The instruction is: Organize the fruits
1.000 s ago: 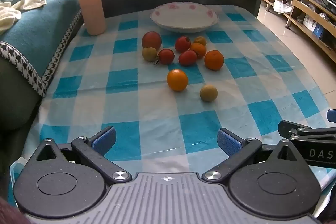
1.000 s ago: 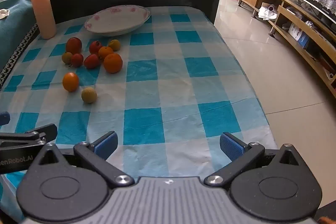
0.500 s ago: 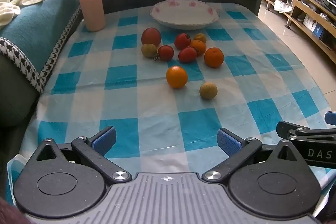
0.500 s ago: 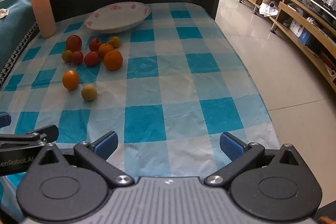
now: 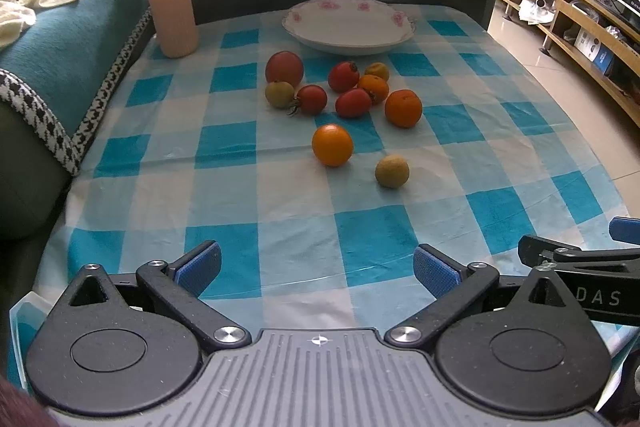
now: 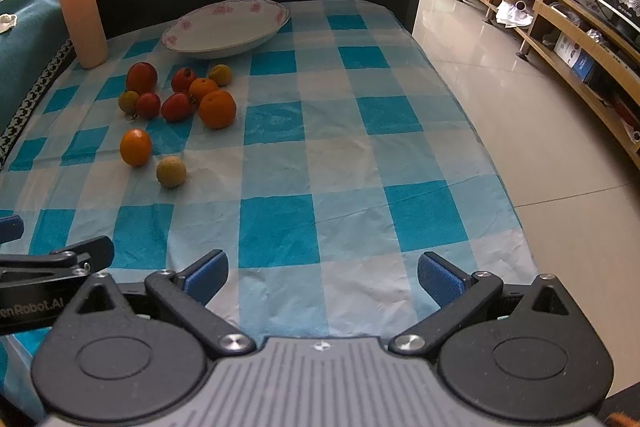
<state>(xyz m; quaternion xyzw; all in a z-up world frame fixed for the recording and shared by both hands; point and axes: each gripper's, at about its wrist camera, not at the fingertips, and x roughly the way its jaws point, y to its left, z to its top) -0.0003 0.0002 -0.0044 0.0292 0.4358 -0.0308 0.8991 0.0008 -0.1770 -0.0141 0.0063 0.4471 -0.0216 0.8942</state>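
both tongs, left (image 5: 316,269) and right (image 6: 322,277), hover low, gaping empty before the fruits (image 5: 344,95).

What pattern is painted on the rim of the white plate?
Pink flowers, spaced around the rim of the plate. It shows best in the left wrist view.

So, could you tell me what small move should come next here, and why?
Probably ease the left gripper forward toward the yellowish fruit: both grippers are open and empty, it lies nearest and apart, and the plate holds no fruit yet.
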